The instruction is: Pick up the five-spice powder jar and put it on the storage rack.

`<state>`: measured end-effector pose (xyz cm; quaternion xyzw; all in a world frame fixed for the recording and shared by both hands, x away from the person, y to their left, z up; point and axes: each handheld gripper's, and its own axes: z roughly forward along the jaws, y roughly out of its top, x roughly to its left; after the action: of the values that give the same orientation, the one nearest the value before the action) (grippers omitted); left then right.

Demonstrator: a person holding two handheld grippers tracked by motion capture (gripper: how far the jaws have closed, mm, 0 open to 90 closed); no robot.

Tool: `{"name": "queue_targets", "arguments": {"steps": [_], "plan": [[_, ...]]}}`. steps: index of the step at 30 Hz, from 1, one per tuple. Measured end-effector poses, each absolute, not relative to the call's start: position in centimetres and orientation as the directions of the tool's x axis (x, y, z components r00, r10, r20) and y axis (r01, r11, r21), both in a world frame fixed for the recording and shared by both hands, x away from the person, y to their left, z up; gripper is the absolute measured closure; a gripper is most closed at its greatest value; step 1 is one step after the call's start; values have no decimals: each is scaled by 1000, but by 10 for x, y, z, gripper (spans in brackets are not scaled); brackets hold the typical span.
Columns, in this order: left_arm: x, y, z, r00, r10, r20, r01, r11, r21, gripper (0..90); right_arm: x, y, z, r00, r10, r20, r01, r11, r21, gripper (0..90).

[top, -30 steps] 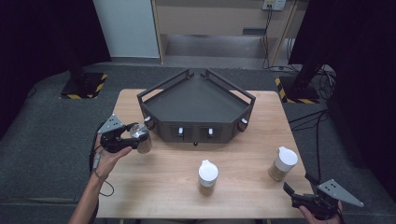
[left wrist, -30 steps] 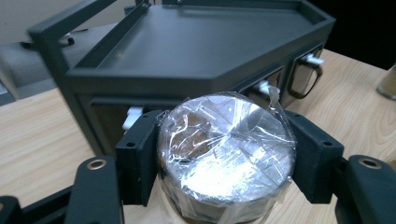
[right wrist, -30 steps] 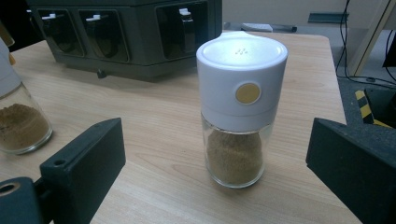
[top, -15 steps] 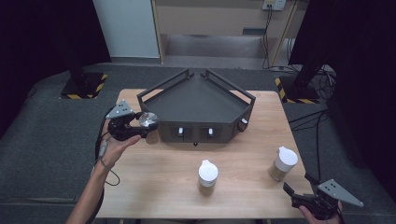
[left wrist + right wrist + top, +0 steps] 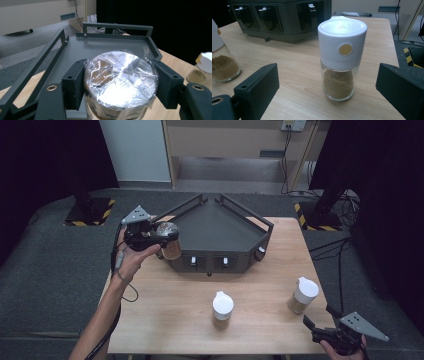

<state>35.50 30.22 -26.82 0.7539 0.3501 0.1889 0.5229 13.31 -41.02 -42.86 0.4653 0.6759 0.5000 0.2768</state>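
Note:
My left gripper is shut on a glass jar of brown powder whose mouth is sealed with clear film. I hold it in the air by the left corner of the dark three-sided tray. In the left gripper view both pads press on the jar just under its film top, with the tray beyond. My right gripper is open at the table's near right corner. A white-lidded spice jar stands just ahead of its wide jaws.
A second white-lidded jar stands mid-table near the front edge, and it is the jar at the left of the right gripper view. The tray's front face carries small compartments with white tabs. The right jar stands close to the table's right edge.
The left hand has lifted the film-covered jar and carried it away from the person and to the right, up to the tray's left corner. The right gripper has stayed put.

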Motion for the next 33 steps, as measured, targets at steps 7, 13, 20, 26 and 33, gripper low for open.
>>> {"name": "queue_targets", "arguments": {"steps": [7,13,20,26,33], "plan": [[371,286,-261,639,767,-59,328,-201,923,335,134,-410,-429,-415,905,93,354,67,933,49],[384,272,-264,593,802,-67,345,-179,921,335,134,-411,-429,-418,904,94,353,66,933,51],[393,259,-272,554,831,-49,338,-171,925,336,135,-411,-430,-421,902,96,354,66,933,50],[399,251,-282,531,846,-46,343,-165,925,336,135,-412,-430,-422,901,99,354,64,933,51],[406,247,-294,509,859,-58,366,-154,918,335,135,-413,-430,-425,900,98,355,66,933,52]]}}
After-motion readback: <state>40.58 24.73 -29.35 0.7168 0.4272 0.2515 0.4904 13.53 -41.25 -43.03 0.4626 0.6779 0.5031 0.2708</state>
